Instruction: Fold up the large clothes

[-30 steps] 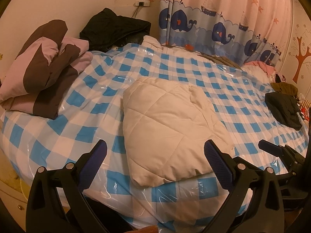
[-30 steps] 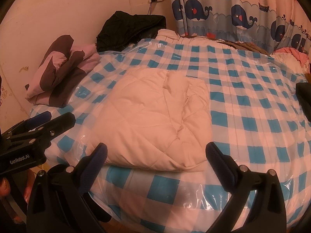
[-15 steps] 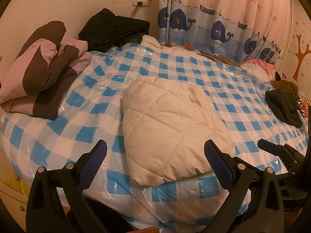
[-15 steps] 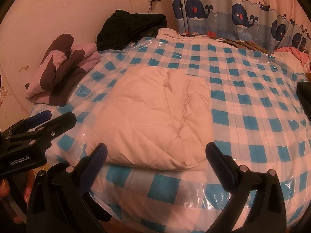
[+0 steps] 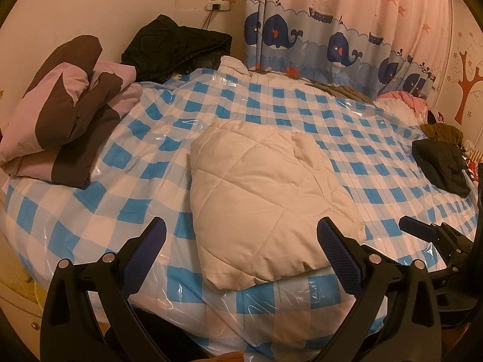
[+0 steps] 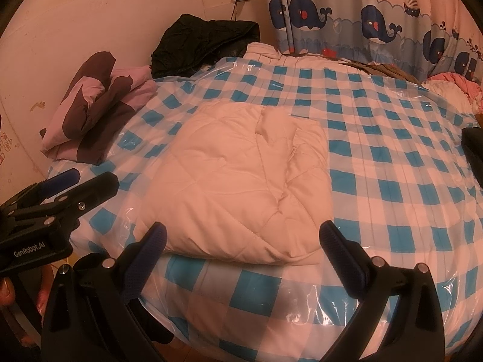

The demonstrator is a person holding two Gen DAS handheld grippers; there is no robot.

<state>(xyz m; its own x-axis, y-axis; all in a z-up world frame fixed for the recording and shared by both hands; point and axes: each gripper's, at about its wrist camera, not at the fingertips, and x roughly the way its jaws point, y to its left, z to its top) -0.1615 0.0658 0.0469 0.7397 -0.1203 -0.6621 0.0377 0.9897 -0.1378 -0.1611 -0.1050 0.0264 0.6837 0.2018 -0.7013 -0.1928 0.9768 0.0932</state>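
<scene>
A cream quilted garment [image 5: 265, 199] lies folded into a thick rectangle near the front of the bed; it also shows in the right wrist view [image 6: 238, 193]. My left gripper [image 5: 241, 241] is open and empty, held just off the bed's front edge before the garment. My right gripper [image 6: 241, 241] is open and empty, also just short of the garment's front edge. The right gripper shows at the right of the left wrist view [image 5: 434, 235], and the left gripper at the left of the right wrist view [image 6: 60, 193].
The bed [image 5: 151, 138] has a blue-and-white checked cover under clear plastic. A folded brown-and-pink garment [image 5: 63, 114] lies at the left, a black garment [image 5: 178, 45] at the back by the wall, dark clothes [image 5: 440, 166] at the right. A whale-print curtain [image 5: 332, 30] hangs behind.
Both views have drifted very slightly; the garment and both grippers keep their places and both stay open.
</scene>
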